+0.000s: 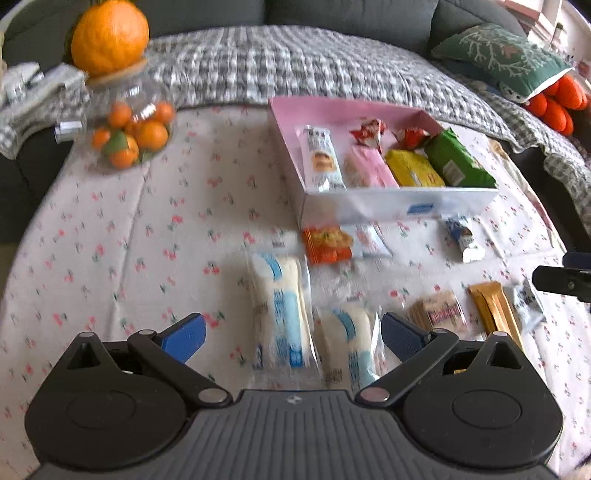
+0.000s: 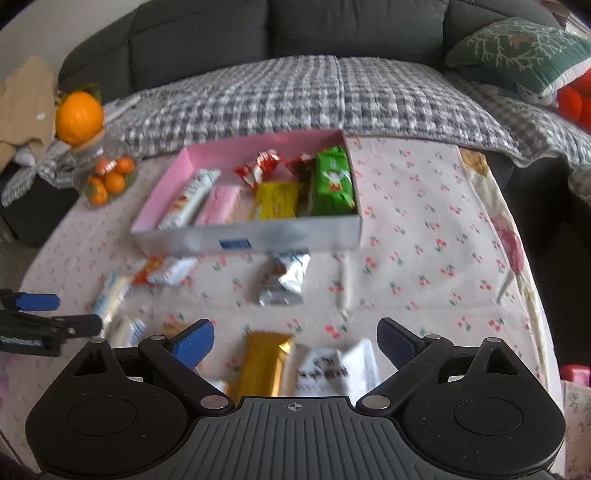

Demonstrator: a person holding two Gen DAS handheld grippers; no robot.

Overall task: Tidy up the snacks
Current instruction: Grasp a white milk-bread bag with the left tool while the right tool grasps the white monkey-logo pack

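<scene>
Pink box (image 1: 332, 110) part-filled; several packets in front of box, including gold bar (image 2: 264, 363), unsorted. Left hand-held gripper (image 1: 293, 332), right hand-held gripper (image 2: 295, 341) both wide open, empty.

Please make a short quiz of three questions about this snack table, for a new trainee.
1. True or false: the green packet lies inside the pink-lined box.
2. Which two packets lie in front of the right gripper?
A. a gold packet and a white packet with dark print
B. two red sweets
C. a green packet and a yellow packet
3. Fill in: the large orange sits on top of a glass ____ that holds small oranges.

Key: 1 true; 2 A; 3 jar.
</scene>
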